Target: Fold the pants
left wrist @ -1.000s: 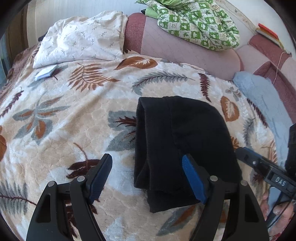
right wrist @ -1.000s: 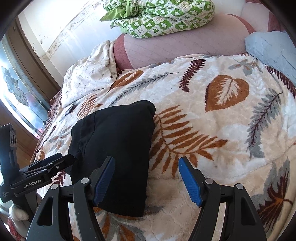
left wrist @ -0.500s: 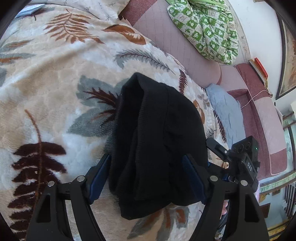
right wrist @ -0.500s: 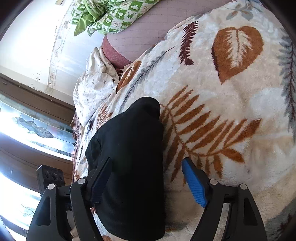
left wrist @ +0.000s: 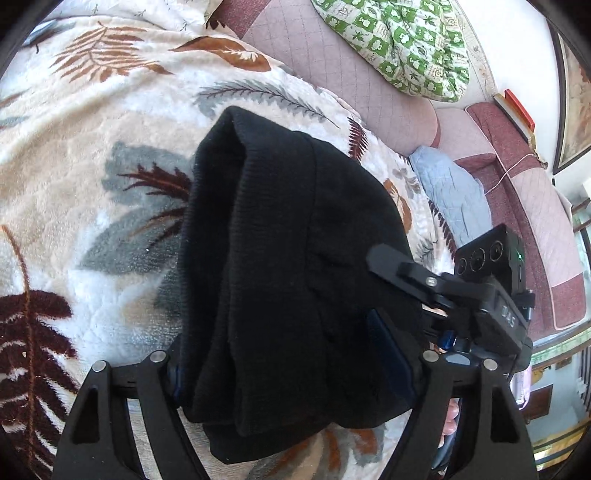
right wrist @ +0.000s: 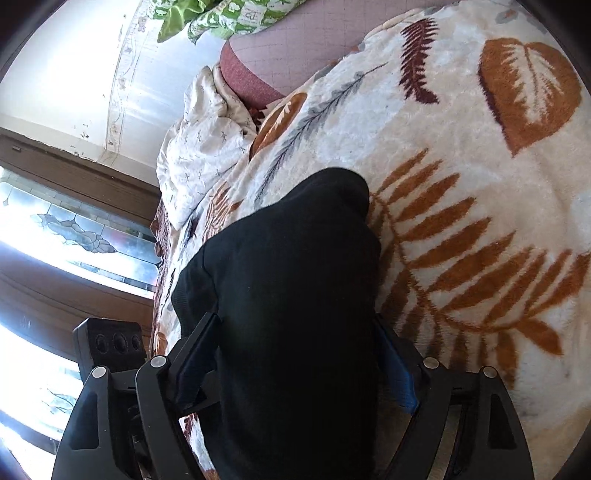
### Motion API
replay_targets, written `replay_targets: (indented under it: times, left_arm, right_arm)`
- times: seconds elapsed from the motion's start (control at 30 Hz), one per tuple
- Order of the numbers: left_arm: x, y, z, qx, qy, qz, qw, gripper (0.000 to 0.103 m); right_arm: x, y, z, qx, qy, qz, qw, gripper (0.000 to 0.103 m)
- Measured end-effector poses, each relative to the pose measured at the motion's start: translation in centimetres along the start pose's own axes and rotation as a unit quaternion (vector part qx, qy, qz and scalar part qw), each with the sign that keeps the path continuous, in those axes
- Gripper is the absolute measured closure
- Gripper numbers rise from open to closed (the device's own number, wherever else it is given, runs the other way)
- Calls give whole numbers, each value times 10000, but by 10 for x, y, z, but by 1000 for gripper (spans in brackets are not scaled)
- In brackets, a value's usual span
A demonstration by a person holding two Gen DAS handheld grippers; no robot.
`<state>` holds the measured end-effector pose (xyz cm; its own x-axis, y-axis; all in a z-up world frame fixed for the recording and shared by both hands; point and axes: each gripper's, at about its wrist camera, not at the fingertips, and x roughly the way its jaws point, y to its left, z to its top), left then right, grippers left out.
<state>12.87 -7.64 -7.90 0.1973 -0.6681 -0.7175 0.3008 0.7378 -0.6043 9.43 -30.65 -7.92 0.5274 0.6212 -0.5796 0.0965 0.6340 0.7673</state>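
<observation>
Folded black pants (left wrist: 280, 258) lie on the leaf-print blanket (left wrist: 92, 140). Our left gripper (left wrist: 288, 354) straddles their near end, fingers spread wide on either side of the bundle. Our right gripper (right wrist: 299, 354) likewise brackets the pants (right wrist: 295, 295), jaws apart; whether the pads press the cloth we cannot tell.

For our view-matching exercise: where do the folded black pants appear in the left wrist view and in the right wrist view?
Left wrist: black pants fill the centre, between the left tongs.
Right wrist: lower centre, between the right tongs.
Shared landmark: green checked bedding, top right there, top centre here.
</observation>
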Motion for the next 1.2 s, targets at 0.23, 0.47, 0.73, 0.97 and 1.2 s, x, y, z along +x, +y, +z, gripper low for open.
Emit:
replay_targets:
  times: [0.23, 0.47, 0.73, 0.97, 1.2]
  left_arm:
    - [-9, -20, 9, 199, -193, -24, 9996, 42]
    - [-7, -33, 45, 272, -372, 56, 9989, 42]
    - [30, -22, 75, 310, -156, 654, 9973, 41]
    - [2, -20, 61, 655, -338, 1038, 9919, 30]
    - [-28, -15, 45, 807, -649, 1621, 9813, 28]
  right_arm:
    - [-11, 4, 1, -63, -41, 69, 9999, 59]
    - [-23, 25, 27, -396, -360, 4, 9986, 61]
    - [0, 6, 55, -220, -390, -416, 9981, 58]
    - [-12, 0, 56, -377, -728, -1025, 9913, 33]
    - [-60, 16, 42, -869, -1309, -1598, 9746, 31]
